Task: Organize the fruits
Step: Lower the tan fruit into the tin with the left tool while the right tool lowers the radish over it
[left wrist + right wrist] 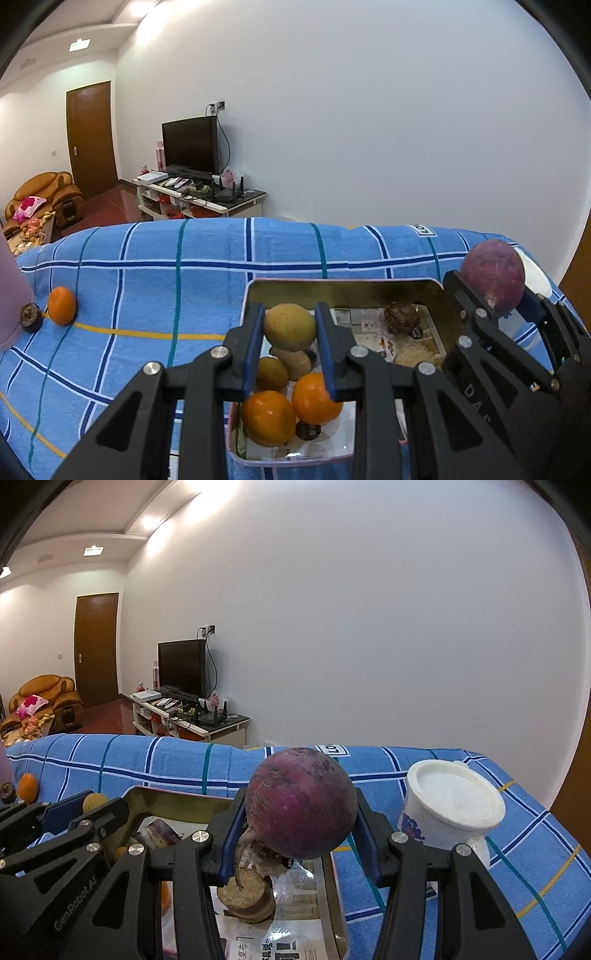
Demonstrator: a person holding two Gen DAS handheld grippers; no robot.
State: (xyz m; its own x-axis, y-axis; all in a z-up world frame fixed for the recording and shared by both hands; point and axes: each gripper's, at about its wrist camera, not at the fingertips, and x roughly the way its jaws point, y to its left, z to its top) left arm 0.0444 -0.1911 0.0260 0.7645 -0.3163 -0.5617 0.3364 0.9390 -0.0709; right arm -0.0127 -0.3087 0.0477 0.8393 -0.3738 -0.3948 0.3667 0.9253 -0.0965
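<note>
- Now the left tool clamps a yellow-green fruit above the tin tray.
- Right tool grips a purple radish over the tray's near-right part.

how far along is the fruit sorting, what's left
Done: two oranges and some yellow-brown fruits already lie in the tin tray. In hand: the left tool is shut on a yellow-green fruit above the tray, and the right tool is shut on a purple round fruit. Left: one orange and a small dark fruit on the blue cloth.
</note>
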